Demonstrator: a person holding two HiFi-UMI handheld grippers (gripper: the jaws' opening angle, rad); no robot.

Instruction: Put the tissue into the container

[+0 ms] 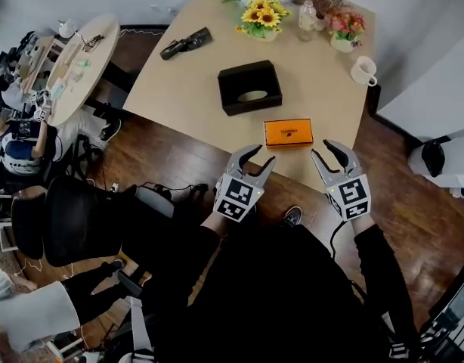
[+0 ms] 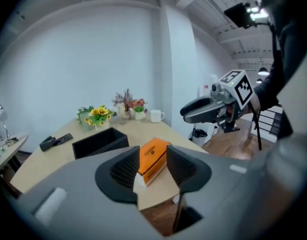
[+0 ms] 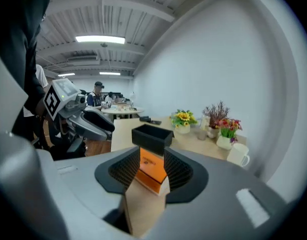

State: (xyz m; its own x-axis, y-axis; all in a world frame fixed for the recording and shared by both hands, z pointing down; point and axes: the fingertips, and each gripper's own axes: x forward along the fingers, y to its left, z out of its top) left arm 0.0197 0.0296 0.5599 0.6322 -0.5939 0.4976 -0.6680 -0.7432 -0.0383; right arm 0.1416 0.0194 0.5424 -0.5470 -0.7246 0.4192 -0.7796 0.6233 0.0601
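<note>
An orange tissue box (image 1: 288,133) lies near the front edge of the wooden table (image 1: 179,89). Behind it stands an open black container (image 1: 249,87) with something pale inside. My left gripper (image 1: 261,156) hovers just off the table edge, front left of the box; its jaws stand apart and hold nothing. My right gripper (image 1: 323,148) hangs front right of the box, likewise open and empty. In the left gripper view the orange tissue box (image 2: 153,159) shows through the gap of the left gripper (image 2: 152,166). The right gripper (image 3: 152,169) also frames the orange box (image 3: 152,171), with the black container (image 3: 152,138) behind.
Sunflowers (image 1: 264,15), other potted flowers (image 1: 344,27), a clear bottle (image 1: 307,15) and a white mug (image 1: 363,70) stand along the table's far side. A black device (image 1: 185,44) lies at far left. A cluttered round table (image 1: 77,59) and an office chair (image 1: 73,218) stand to the left.
</note>
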